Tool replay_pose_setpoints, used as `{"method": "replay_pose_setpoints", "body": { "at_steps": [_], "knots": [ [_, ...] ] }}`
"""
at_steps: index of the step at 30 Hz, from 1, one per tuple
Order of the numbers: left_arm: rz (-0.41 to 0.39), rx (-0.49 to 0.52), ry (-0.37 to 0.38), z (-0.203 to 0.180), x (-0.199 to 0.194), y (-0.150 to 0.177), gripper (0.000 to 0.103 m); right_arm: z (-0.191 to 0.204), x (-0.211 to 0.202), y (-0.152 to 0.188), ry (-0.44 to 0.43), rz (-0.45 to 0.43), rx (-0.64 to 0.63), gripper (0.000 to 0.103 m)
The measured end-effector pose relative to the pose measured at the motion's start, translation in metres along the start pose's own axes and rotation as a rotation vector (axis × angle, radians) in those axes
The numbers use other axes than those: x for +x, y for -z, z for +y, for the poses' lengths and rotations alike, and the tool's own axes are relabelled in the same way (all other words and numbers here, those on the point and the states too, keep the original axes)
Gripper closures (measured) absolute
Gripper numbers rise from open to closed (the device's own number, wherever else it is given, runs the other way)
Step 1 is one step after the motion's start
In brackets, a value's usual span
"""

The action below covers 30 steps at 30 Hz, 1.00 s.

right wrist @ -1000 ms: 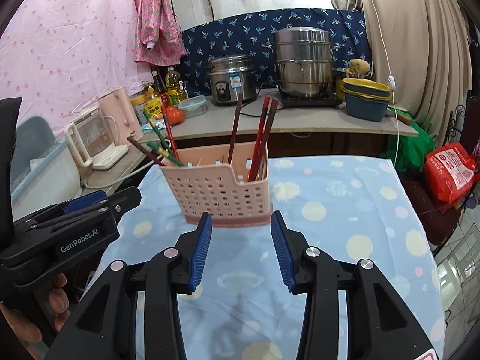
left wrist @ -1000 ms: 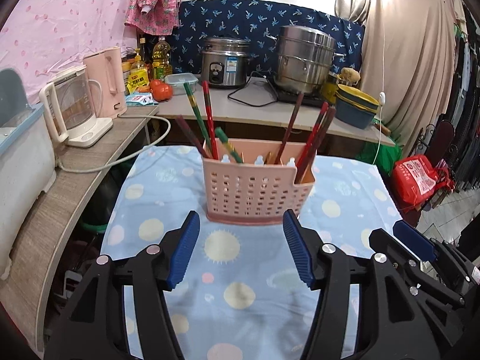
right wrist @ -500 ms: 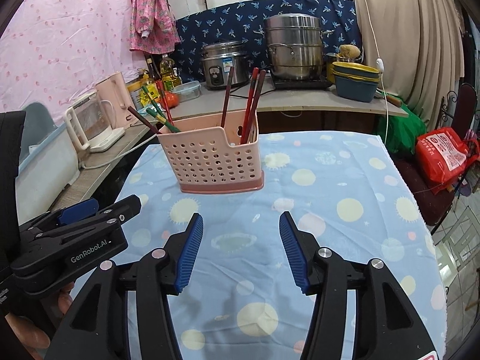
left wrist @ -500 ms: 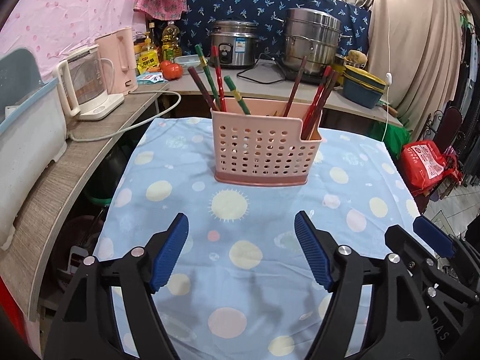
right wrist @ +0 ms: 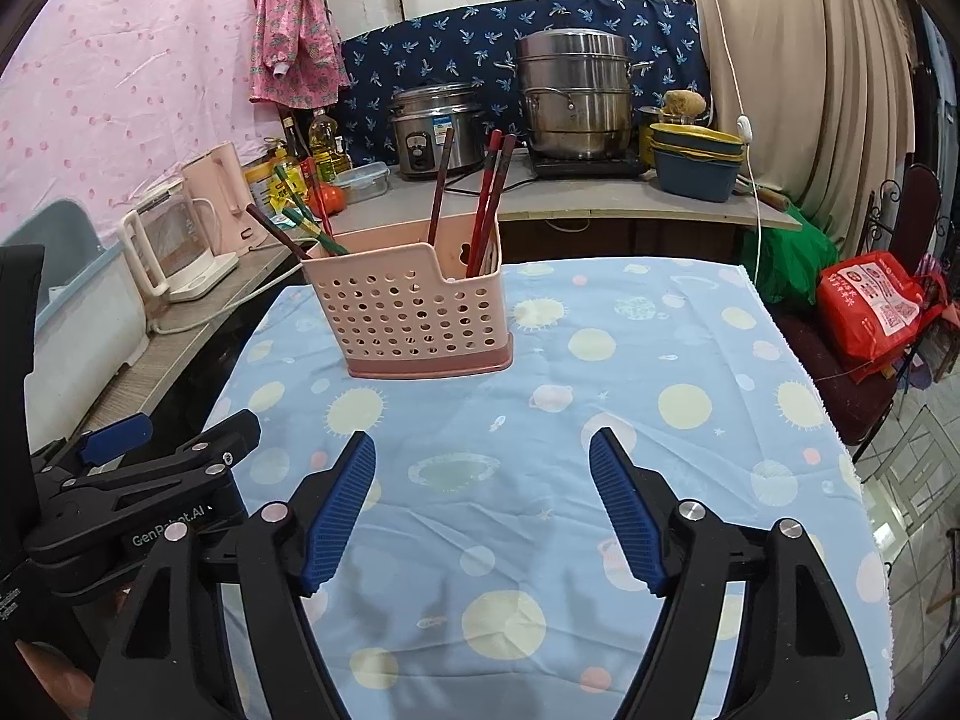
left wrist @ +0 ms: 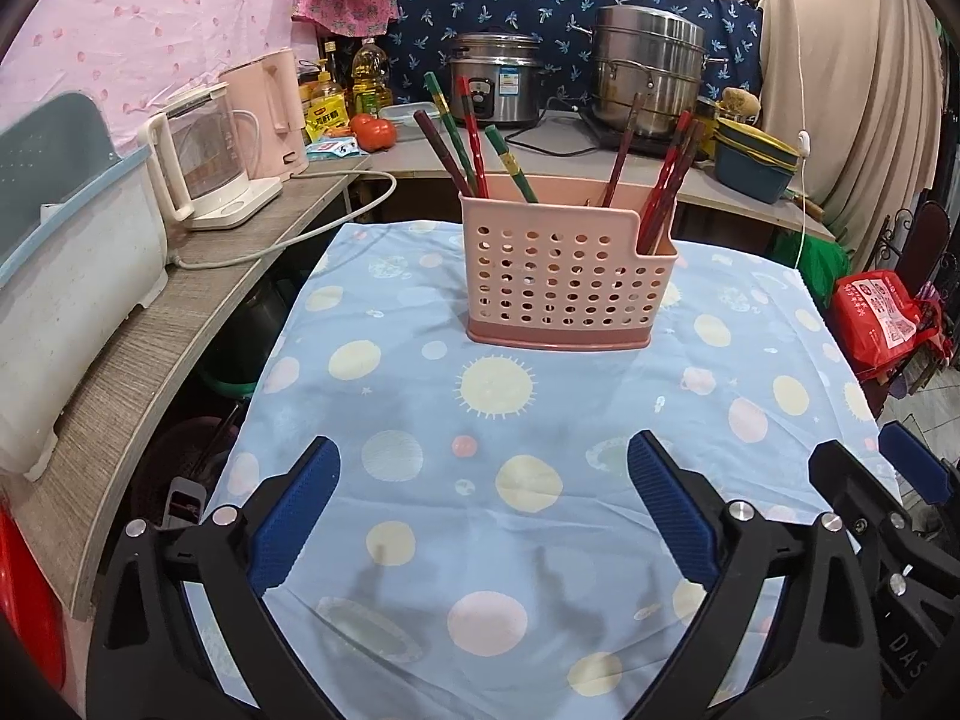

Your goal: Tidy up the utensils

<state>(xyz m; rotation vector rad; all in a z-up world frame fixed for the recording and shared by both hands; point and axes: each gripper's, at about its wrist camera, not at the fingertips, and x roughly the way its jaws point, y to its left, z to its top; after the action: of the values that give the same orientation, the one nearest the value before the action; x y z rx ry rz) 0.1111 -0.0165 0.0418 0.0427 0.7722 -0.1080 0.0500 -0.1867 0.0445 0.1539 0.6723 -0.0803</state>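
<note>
A table covered by a pale blue cloth [left wrist: 540,420] with yellow and pink dots fills most of both views. Toward its far end stands a pink plastic basket [left wrist: 564,276], upright, its front wall full of round holes, with a darker pink base and a step cut lower at its right corner.

The basket holds chopsticks in two groups. On the left, a cluster of chopsticks [left wrist: 474,138], dark brown, green and red, fans out and leans up and to the left, their lower ends hidden inside. On the right, red and brown chopsticks [left wrist: 669,174] rise from the lowered corner and lean up to the right, with one brown stick [left wrist: 624,150] nearer the middle standing steeper. All have their long axes close to vertical, tilted away from the basket's centre.

The left gripper [left wrist: 483,492] hangs over the near part of the cloth, well apart from the basket, its blue-padded fingers [left wrist: 294,510] spread wide with nothing between them. The right gripper [right wrist: 483,492] is likewise over the near cloth, fingers [right wrist: 624,510] spread and empty.
</note>
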Motion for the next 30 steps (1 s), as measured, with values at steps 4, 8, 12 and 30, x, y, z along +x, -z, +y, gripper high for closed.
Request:
{"method": "replay_pose_setpoints", "body": {
  "at_steps": [4,8,12,30],
  "knots": [
    [0.008,0.002,-0.003,-0.0006,0.0015,0.0021,0.010,-0.0001,0.0011,0.0019,0.002,0.001,-0.002,0.024],
    [0.015,0.002,-0.009,0.0003,0.0037,0.0041,0.009,0.0008,0.0016,0.0024,-0.004,0.004,-0.001,0.019],
    [0.015,0.008,-0.017,-0.0001,0.0054,0.0060,0.009,0.0019,0.0042,0.0045,-0.009,0.017,0.004,0.018],
    [0.013,0.029,-0.048,-0.0037,0.0087,0.0074,0.009,0.0012,0.0076,0.0079,0.026,0.006,-0.003,0.006]
  ]
}}
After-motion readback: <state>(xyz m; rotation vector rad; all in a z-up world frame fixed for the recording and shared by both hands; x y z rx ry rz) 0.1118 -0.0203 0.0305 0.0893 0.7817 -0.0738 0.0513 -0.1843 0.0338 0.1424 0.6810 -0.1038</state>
